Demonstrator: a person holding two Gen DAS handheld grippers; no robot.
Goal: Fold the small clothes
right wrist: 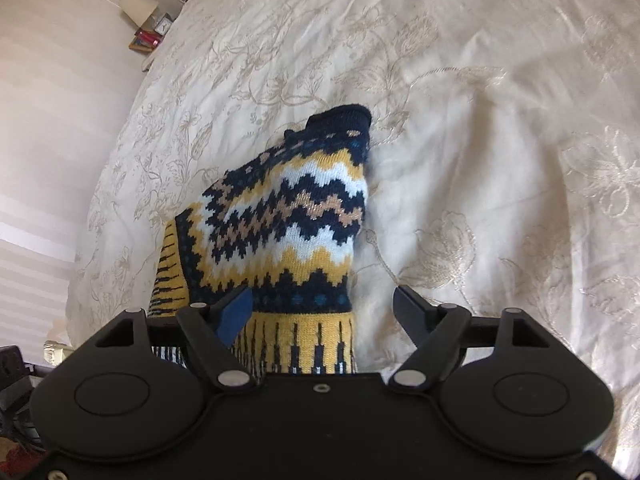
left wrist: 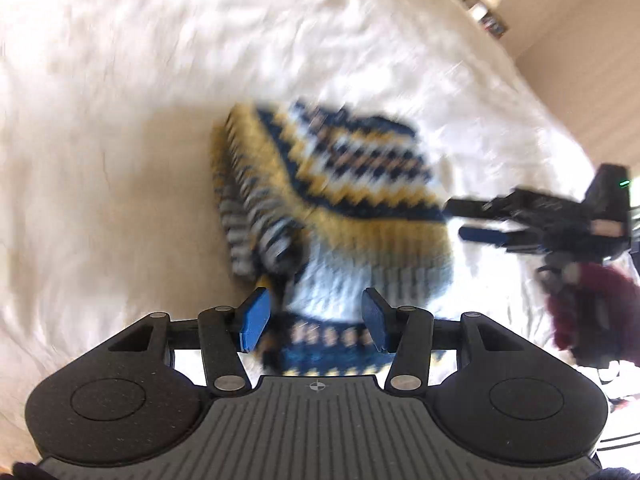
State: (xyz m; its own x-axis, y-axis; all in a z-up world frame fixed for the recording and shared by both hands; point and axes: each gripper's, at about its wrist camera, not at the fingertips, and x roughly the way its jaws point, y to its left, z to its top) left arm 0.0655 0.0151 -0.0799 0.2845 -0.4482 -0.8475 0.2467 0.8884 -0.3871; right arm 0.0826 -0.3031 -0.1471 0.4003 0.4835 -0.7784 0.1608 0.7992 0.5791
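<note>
On the bed (right wrist: 480, 160), spread with a cream floral-embroidered cover, lies a small knit sweater (right wrist: 288, 220) in navy, yellow, white and tan zigzag. It is partly folded and bunched up, with the navy collar at the far end in the right wrist view.

Left tool (left wrist: 316, 320): jaws apart, blue pads either side of the sweater's near edge, fabric between them. The view is motion-blurred, so I can't tell if the pads touch the knit; no grip visible.

Right tool (right wrist: 324, 308): jaws wide apart and holding nothing. The left finger overlaps the yellow ribbed hem in view, the right finger is over bare cover. From the left wrist view, the right tool sits just beside the sweater's right edge, fingers pointing at it.

Dark red fabric (left wrist: 580, 308) lies at the right edge behind the right tool. A wall and a small shelf with books (right wrist: 146, 40) are beyond the bed.
</note>
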